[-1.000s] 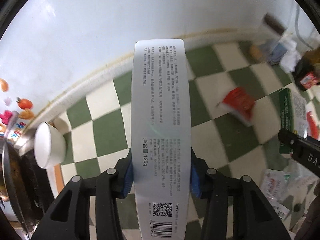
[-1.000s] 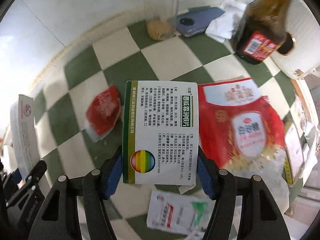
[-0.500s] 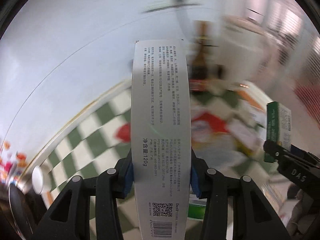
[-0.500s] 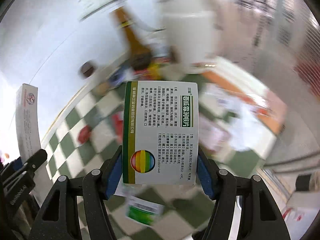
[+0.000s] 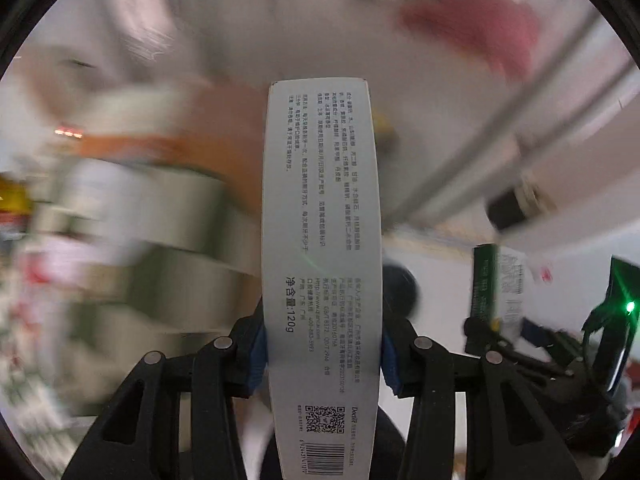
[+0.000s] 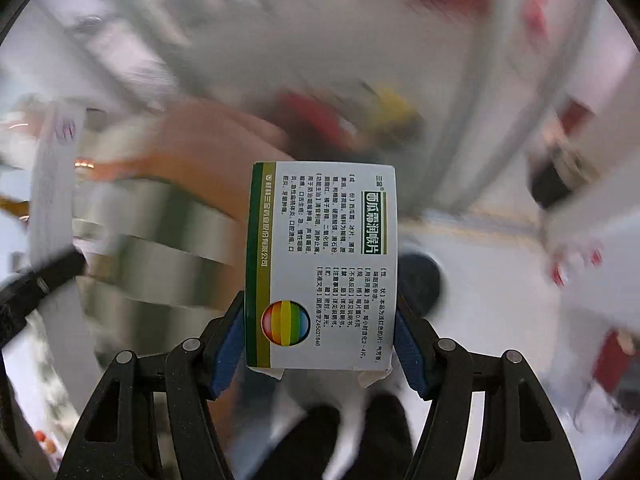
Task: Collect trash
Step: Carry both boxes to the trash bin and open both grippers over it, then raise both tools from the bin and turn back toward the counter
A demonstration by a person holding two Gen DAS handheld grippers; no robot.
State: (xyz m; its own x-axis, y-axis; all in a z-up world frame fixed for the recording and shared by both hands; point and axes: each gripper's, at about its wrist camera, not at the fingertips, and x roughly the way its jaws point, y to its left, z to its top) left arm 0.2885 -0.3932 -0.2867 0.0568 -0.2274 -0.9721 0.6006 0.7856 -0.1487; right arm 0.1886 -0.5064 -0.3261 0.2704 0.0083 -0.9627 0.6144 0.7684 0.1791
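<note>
White box (image 5: 322, 248) in L tool (image 5: 322, 356), green-edged box (image 6: 322, 268) in R tool (image 6: 320, 344)

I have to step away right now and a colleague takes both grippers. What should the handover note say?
Left gripper: shut on the long white box, held upright.
Right gripper: shut on the green-edged medicine box.
Done: both boxes are picked up and in the air.
Left: drop both into the trash. The background is motion-blurred, so no bin can be made out.
</note>
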